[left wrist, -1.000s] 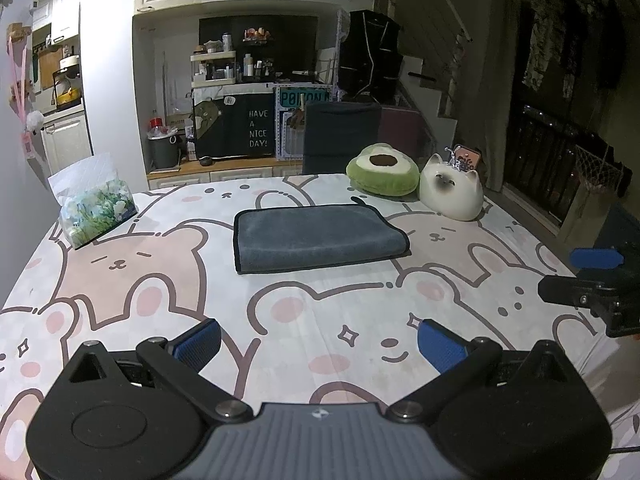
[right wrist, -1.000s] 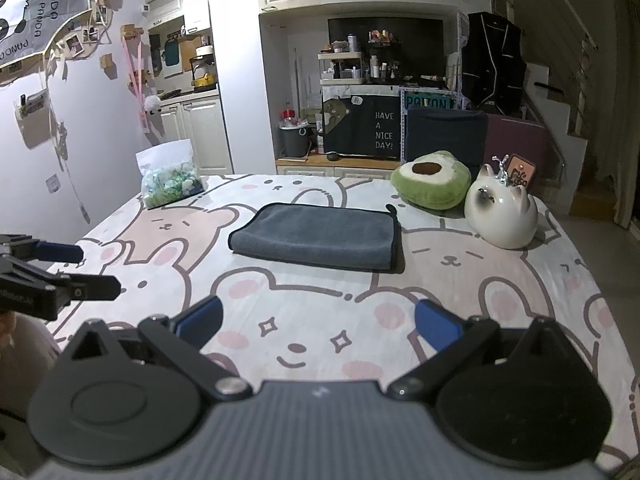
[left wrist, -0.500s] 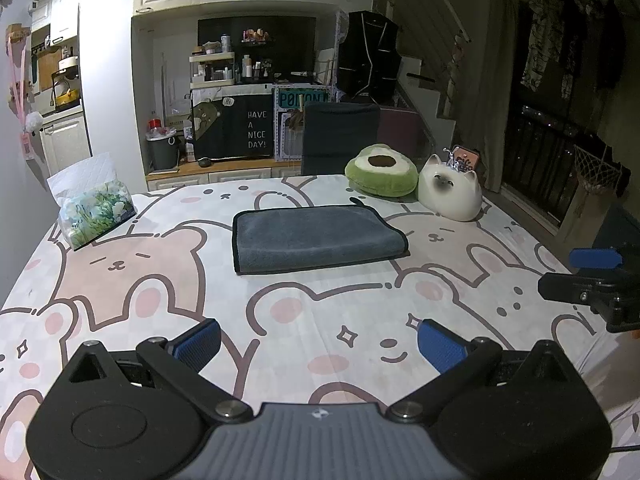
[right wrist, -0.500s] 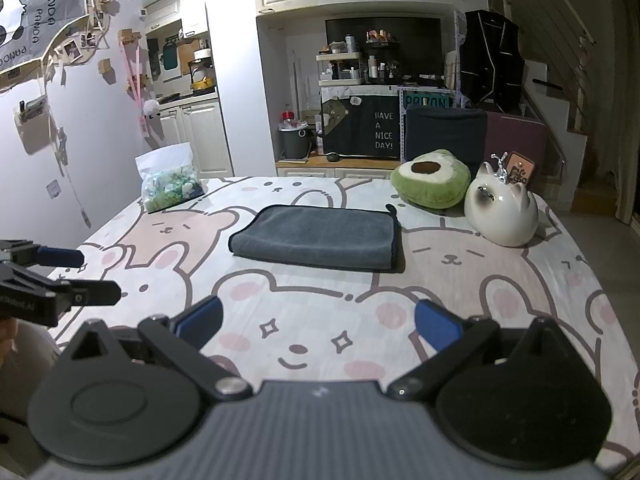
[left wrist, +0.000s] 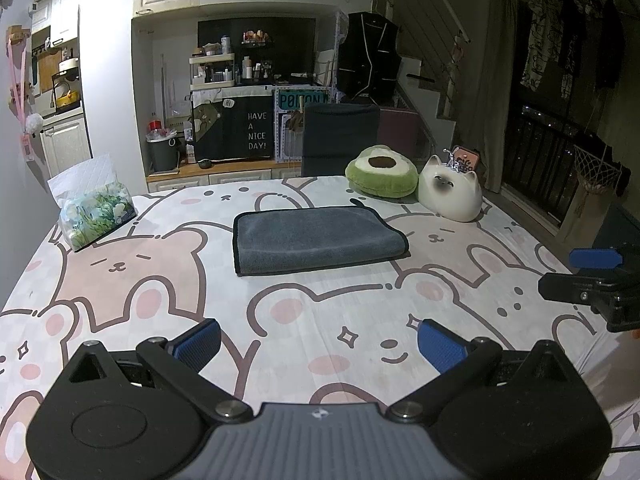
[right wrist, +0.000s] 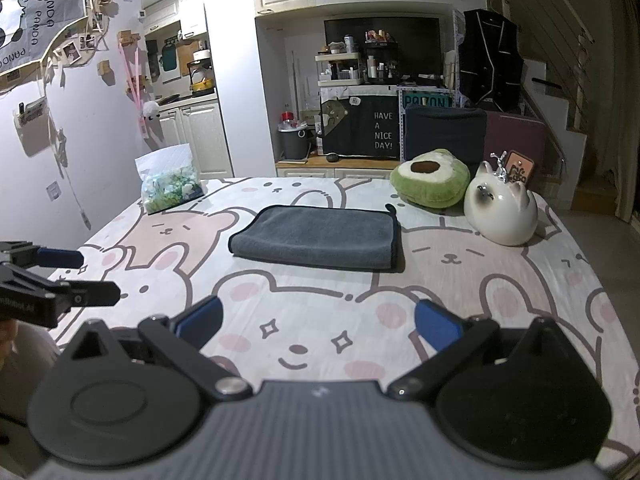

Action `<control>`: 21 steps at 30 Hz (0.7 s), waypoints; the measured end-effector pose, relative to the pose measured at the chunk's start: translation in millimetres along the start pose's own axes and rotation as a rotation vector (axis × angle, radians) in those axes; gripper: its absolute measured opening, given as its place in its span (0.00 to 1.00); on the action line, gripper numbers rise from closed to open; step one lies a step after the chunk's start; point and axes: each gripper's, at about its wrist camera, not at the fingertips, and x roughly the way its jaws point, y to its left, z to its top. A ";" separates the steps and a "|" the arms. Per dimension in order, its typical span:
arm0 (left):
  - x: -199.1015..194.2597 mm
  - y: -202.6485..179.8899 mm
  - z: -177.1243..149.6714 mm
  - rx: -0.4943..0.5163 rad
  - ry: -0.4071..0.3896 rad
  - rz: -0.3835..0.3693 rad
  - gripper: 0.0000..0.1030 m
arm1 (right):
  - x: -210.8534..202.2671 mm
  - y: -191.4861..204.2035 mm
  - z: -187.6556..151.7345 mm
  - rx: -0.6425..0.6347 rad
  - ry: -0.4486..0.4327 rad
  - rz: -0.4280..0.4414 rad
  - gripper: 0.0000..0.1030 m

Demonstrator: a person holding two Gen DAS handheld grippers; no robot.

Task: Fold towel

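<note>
A dark grey towel [left wrist: 316,238] lies folded into a flat rectangle on the table with the bear-print cloth [left wrist: 168,280]; it also shows in the right wrist view [right wrist: 320,236]. My left gripper [left wrist: 320,344] is open and empty, held near the table's front edge, well short of the towel. My right gripper [right wrist: 318,322] is open and empty, also near the front edge. The right gripper shows at the right edge of the left wrist view [left wrist: 592,276]. The left gripper shows at the left edge of the right wrist view [right wrist: 60,276].
An avocado cushion [left wrist: 380,176] and a white cat figure [left wrist: 450,194] sit behind the towel at the right. A tissue pack [left wrist: 92,208] stands at the far left. A dark chair [left wrist: 340,136] stands behind the table.
</note>
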 end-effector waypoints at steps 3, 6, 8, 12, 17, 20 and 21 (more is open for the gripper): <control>-0.3 -0.3 0.2 0.001 0.000 0.000 1.00 | 0.2 0.6 0.1 0.000 -0.001 0.000 1.00; -0.2 -0.3 0.1 0.001 0.000 0.000 1.00 | 0.7 1.5 0.3 0.002 -0.001 0.001 1.00; -0.1 -0.4 0.2 0.001 0.000 0.001 1.00 | 0.6 2.2 -0.3 0.003 -0.001 0.002 1.00; -0.6 0.0 1.0 0.001 0.000 0.000 1.00 | 0.7 2.6 -0.4 0.005 -0.002 0.003 1.00; -0.9 0.6 1.3 0.000 -0.001 0.000 1.00 | 0.6 2.1 -0.5 0.004 -0.002 0.003 1.00; -0.8 0.7 1.4 0.001 0.000 0.001 1.00 | 0.7 2.2 -0.6 0.004 -0.002 0.003 1.00; -0.9 0.4 1.1 0.001 -0.001 0.001 1.00 | 0.8 2.4 -0.6 0.004 -0.002 0.003 1.00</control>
